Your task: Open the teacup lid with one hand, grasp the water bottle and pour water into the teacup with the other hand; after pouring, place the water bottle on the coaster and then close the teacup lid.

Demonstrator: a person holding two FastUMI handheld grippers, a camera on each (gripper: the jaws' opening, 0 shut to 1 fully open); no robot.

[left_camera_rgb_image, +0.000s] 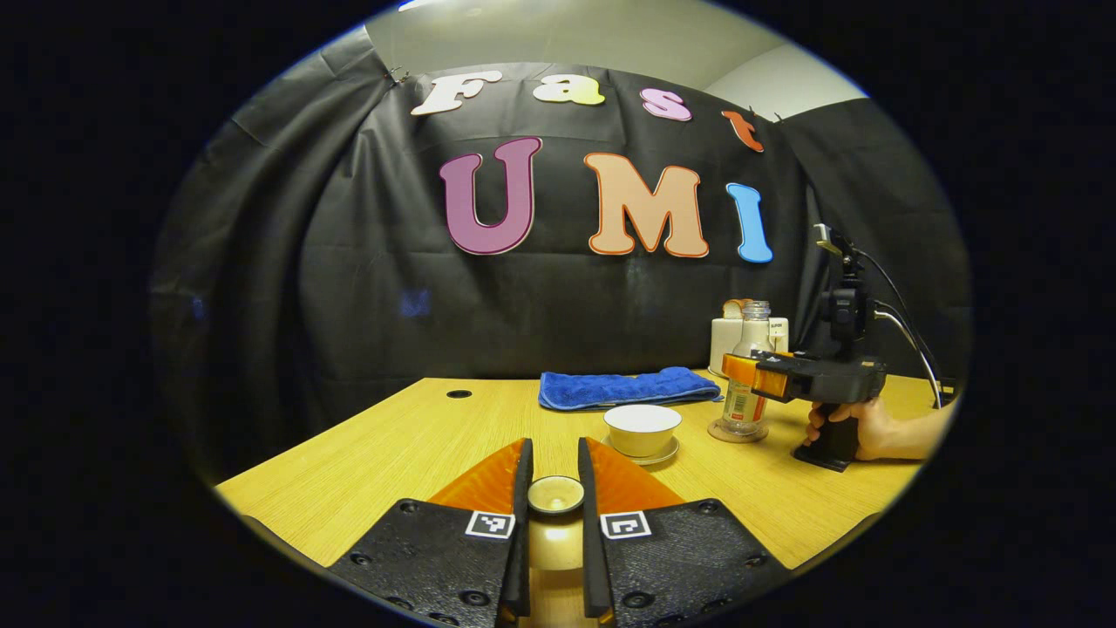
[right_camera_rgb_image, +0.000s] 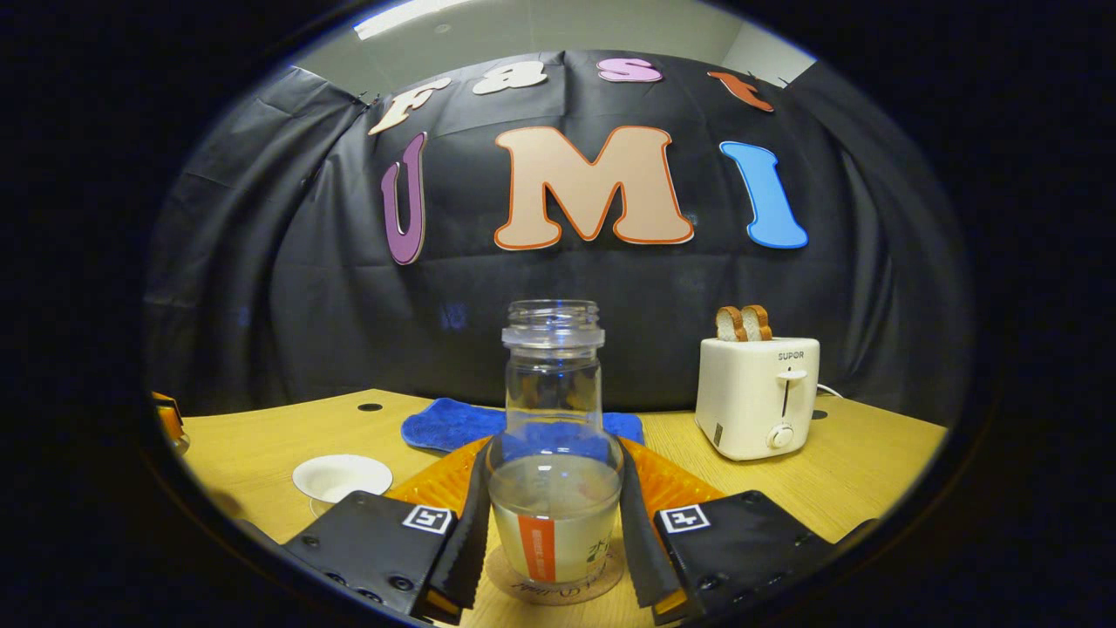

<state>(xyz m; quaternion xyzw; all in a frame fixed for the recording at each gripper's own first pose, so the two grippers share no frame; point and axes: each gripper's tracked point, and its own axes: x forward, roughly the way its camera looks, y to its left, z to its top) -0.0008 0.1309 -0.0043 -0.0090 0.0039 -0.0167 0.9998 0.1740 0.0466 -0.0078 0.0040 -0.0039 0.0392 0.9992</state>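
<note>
Right gripper (right_camera_rgb_image: 551, 523) has its fingers against both sides of the bottle (right_camera_rgb_image: 553, 453), which stands on the coaster (right_camera_rgb_image: 523, 586). Uncapped, part full, smooth: I judge it slippery, so I grip low. Left gripper (left_camera_rgb_image: 554, 501) pinches the lid (left_camera_rgb_image: 555, 494), near the open cup (left_camera_rgb_image: 643, 428).

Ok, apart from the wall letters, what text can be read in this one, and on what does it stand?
"SUPOR": printed on the front of the white toaster.
Print on the label of the water bottle: too blurred to read.
Writing on the coaster under the bottle: partly hidden and not readable.
</note>
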